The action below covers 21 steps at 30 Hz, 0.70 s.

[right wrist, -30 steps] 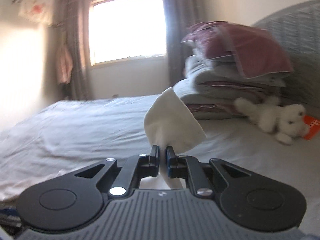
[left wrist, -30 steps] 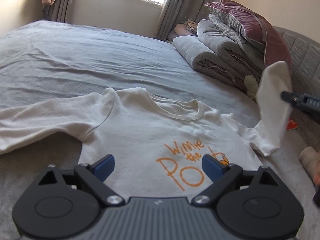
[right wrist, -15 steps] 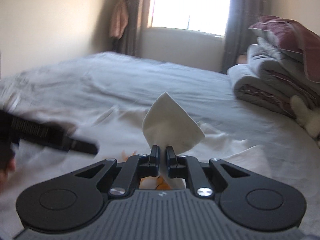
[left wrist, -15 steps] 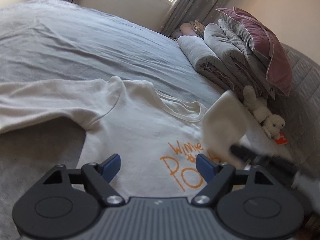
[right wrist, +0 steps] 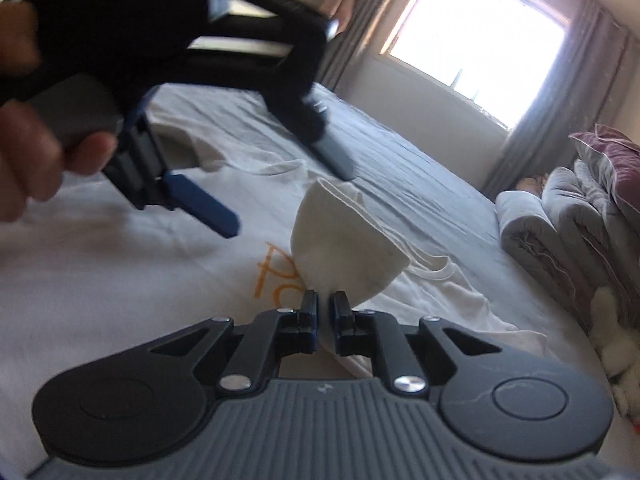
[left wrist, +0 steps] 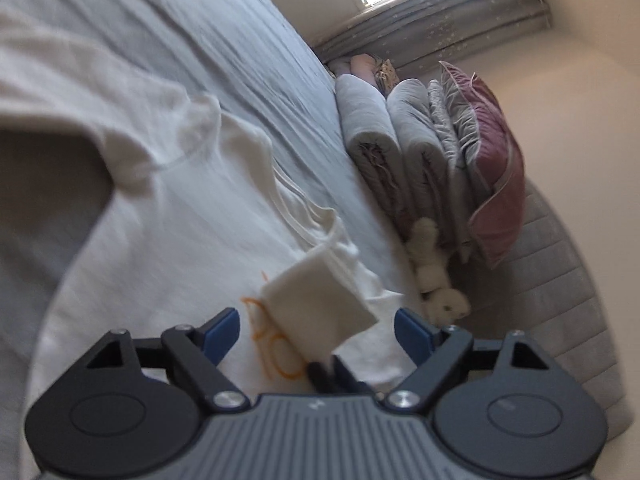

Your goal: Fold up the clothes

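Observation:
A white long-sleeved shirt (left wrist: pixel 168 216) with orange lettering (right wrist: pixel 276 276) lies face up on the grey bed. My right gripper (right wrist: pixel 324 300) is shut on the cuff of the shirt's right sleeve (right wrist: pixel 344 248) and holds it over the chest print. The same cuff (left wrist: pixel 316 308) shows in the left wrist view, with the right fingertips (left wrist: pixel 320 372) below it. My left gripper (left wrist: pixel 316 328) is open and empty, hovering just above the shirt's chest; it appears at the upper left of the right wrist view (right wrist: pixel 248 196). The other sleeve (left wrist: pixel 80 92) stretches left.
The grey bed sheet (left wrist: pixel 224 20) extends far beyond the shirt. Folded quilts and a pink pillow (left wrist: pixel 452 152) are stacked against the headboard on the right. A white plush toy (left wrist: pixel 436 276) lies beside them. A window with curtains (right wrist: pixel 480 36) is at the back.
My right gripper carried the sleeve cuff from the right side inward over the chest print. My left gripper tilted and moved closer above the shirt, staying open.

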Tool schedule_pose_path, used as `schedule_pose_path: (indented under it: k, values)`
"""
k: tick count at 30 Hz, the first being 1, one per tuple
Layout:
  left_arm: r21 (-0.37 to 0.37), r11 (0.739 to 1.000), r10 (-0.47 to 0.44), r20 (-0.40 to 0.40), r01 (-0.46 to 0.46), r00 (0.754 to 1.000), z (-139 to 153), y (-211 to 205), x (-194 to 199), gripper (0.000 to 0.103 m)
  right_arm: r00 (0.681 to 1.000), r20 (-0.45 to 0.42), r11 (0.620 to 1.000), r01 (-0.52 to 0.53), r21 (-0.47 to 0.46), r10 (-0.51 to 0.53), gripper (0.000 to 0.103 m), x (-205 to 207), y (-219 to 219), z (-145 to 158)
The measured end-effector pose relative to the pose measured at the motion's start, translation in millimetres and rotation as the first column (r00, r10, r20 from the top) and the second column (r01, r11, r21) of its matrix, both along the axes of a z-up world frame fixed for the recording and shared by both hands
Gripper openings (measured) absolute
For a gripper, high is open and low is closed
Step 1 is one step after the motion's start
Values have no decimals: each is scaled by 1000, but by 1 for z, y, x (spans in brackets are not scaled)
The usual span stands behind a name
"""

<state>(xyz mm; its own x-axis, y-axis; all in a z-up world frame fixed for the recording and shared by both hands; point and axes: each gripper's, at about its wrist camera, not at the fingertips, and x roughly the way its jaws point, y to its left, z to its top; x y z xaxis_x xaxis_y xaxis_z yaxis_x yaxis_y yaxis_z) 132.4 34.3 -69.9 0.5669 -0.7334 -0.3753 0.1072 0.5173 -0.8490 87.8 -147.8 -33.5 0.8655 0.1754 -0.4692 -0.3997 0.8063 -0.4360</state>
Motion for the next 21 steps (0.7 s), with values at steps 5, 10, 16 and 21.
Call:
schedule_pose_path:
  k: [5, 10, 16, 21]
  values:
    - [-5, 1000, -5, -14, 5, 1000, -3, -5, 1, 88, 1000, -26, 1000, 5, 22, -4, 23, -2, -5, 2]
    - [4, 1000, -7, -13, 7, 1000, -2, -9, 1, 88, 1000, -27, 999, 9, 32, -9, 31, -4, -7, 3]
    - [77, 997, 17, -30, -14, 999, -3, -9, 1, 31, 1000, -26, 1000, -5, -8, 5, 31, -5, 0, -6]
    - [230, 972, 31, 82, -49, 996, 17, -14, 3, 4, 998, 9, 997, 65, -44, -65, 39, 5, -10, -10]
